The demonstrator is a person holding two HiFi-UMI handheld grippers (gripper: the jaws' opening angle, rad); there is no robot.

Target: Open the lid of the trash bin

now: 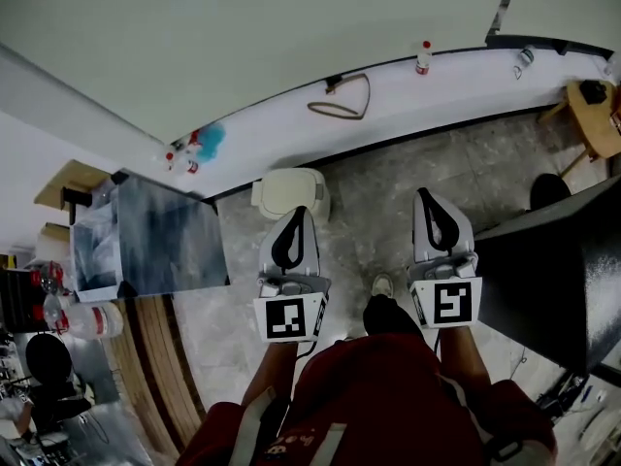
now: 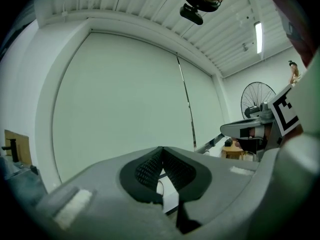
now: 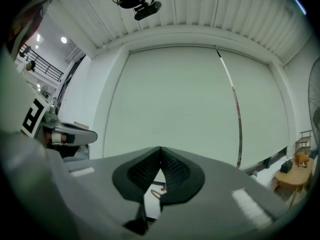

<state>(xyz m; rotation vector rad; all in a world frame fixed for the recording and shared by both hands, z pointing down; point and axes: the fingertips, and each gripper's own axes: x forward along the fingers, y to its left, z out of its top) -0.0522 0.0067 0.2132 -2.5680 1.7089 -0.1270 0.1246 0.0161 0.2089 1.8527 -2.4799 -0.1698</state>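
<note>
Grey-plastic left gripper [image 1: 294,216]: jaws pressed together, nothing between them, held level.
Grey-plastic right gripper [image 1: 428,200]: likewise closed and empty, level, alongside.
Cream rounded plastic trash bin [image 1: 289,192]: on the speckled grey floor [image 1: 388,183] at the foot of the pale wall [image 1: 243,37], lid [image 1: 286,186] down.
Bearing: bin straight ahead of and below the left gripper's tip; right gripper well apart, off to the bin's right. Left hand nearer.
Hidden: bin absent from both gripper views; hinge side, lid edge and any pedal unreadable from above.

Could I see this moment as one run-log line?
left gripper: shut, empty | right gripper: shut, empty | cream plastic trash bin: closed
</note>
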